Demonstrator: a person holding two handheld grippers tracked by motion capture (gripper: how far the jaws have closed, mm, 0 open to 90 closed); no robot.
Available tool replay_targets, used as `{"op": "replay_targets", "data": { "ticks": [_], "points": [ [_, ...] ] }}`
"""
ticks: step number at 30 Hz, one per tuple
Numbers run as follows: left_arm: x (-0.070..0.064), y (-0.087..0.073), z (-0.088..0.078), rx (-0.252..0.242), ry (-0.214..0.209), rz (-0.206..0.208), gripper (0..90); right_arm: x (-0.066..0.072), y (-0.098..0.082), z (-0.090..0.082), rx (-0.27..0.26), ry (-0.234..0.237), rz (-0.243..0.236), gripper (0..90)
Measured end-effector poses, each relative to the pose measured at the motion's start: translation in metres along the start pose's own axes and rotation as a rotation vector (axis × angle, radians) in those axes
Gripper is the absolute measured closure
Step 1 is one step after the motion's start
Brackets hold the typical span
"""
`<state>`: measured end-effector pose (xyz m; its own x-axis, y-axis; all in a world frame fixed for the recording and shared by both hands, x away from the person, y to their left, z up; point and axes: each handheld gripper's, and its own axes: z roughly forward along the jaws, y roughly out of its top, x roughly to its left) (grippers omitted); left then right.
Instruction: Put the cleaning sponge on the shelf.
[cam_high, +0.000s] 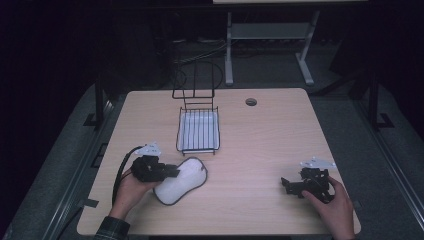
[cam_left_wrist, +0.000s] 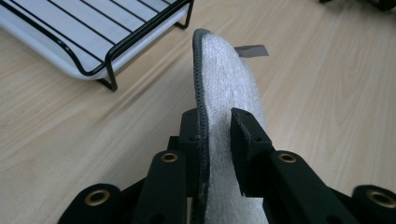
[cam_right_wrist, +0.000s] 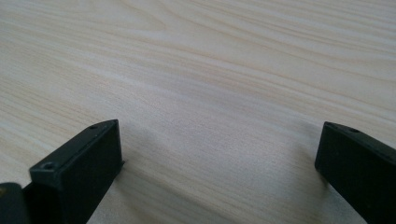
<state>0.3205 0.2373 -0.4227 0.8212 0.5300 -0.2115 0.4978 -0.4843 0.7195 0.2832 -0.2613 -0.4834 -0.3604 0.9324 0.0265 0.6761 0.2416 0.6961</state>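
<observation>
Pad (cam_left_wrist: 233, 84): clamped on edge by left gripper (cam_left_wrist: 217, 128) near rack (cam_high: 198, 131); right gripper (cam_right_wrist: 219, 154) wide, idle on table (cam_high: 260, 145); next, likely, a lift toward rack.

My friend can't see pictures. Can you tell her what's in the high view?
A person's left gripper pinches a white fuzzy pad on a wooden table. The right gripper rests open near the right edge. A black wire rack sits beyond the pad.
</observation>
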Motion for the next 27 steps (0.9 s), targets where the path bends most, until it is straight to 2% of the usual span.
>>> {"op": "replay_targets", "data": {
  "ticks": [3,8,18,21,27],
  "points": [
    [-0.001,0.002,-0.004,-0.021,-0.012,-0.006,78.2,0.0,0.0,0.0,0.0,0.0,0.0,0.2],
    [-0.003,0.004,-0.006,-0.026,-0.02,-0.007,80.1,0.0,0.0,0.0,0.0,0.0,0.0,0.2],
    [-0.009,0.009,-0.012,-0.04,-0.018,-0.005,82.4,0.0,0.0,0.0,0.0,0.0,0.0,0.2],
    [-0.011,0.011,-0.013,-0.04,-0.013,0.006,83.2,0.0,0.0,0.0,0.0,0.0,0.0,0.1],
    [-0.012,0.014,-0.016,-0.064,-0.003,-0.006,83.2,0.0,0.0,0.0,0.0,0.0,0.001,0.2]
  ]
}}
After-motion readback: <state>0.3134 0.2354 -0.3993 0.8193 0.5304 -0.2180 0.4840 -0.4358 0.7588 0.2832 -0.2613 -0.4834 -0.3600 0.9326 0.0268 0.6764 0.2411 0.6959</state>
